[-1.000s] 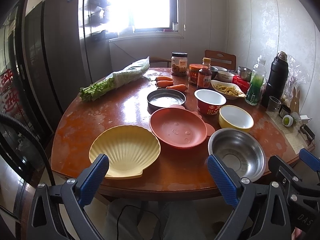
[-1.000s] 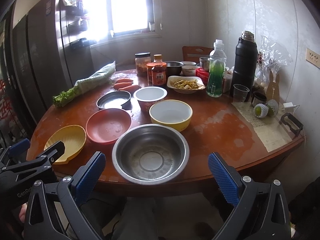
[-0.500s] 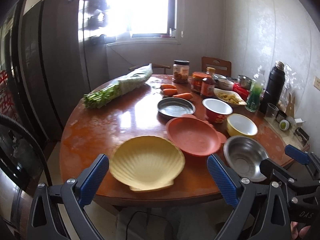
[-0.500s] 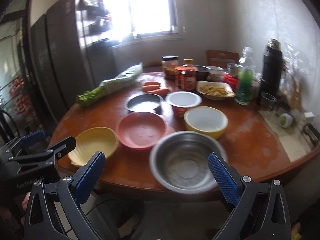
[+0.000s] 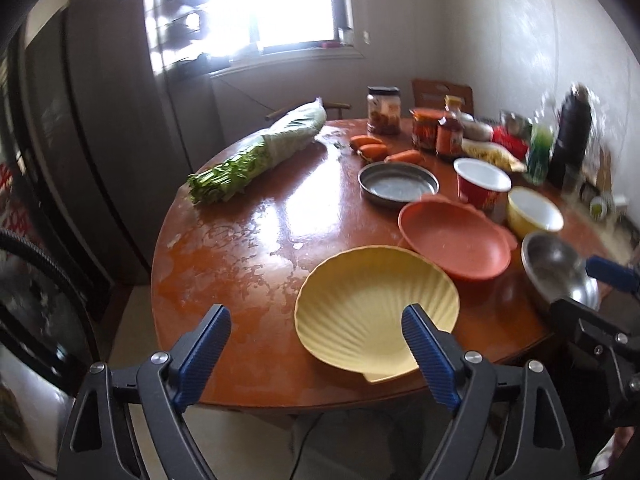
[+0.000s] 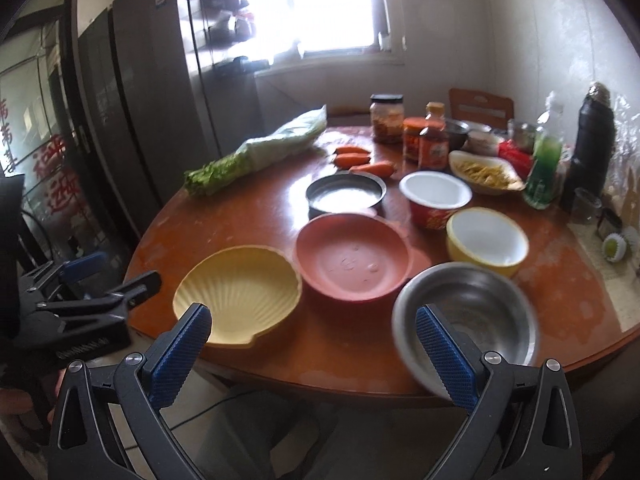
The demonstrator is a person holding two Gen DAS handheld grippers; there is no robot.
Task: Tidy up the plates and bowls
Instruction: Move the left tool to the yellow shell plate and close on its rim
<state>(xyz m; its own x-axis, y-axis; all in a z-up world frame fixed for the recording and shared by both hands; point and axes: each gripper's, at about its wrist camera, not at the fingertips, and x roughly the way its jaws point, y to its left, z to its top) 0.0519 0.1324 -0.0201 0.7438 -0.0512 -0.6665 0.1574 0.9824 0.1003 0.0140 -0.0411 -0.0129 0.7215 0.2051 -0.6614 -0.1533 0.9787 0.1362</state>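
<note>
A yellow shell-shaped plate [image 5: 376, 308] [image 6: 240, 288] lies near the front edge of the round table [image 5: 248, 240]. Behind it are a terracotta plate [image 5: 452, 236] [image 6: 352, 260], a shallow metal dish [image 5: 398, 186], a red-and-white bowl [image 5: 482, 182], a yellow bowl [image 5: 534, 212] and a steel bowl [image 6: 468, 312]. My left gripper [image 5: 316, 312] hovers before the shell plate's near rim; its jaws are closing and touch nothing. My right gripper [image 6: 313, 311] stands open in front of the table edge, between the shell plate and the steel bowl.
A wrapped bundle of greens [image 5: 256, 156] lies at the back left, with carrots [image 5: 368, 146], jars, sauce bottles [image 6: 434, 140], a dish of food and a black flask [image 6: 592, 148] behind the dishes. A dark fridge [image 6: 140, 120] stands left; a chair [image 6: 480, 106] is behind.
Both grippers have shifted to the left along the table's front, so the dishes drifted right in each view. The left gripper's fingers stand a little closer together than before.
</note>
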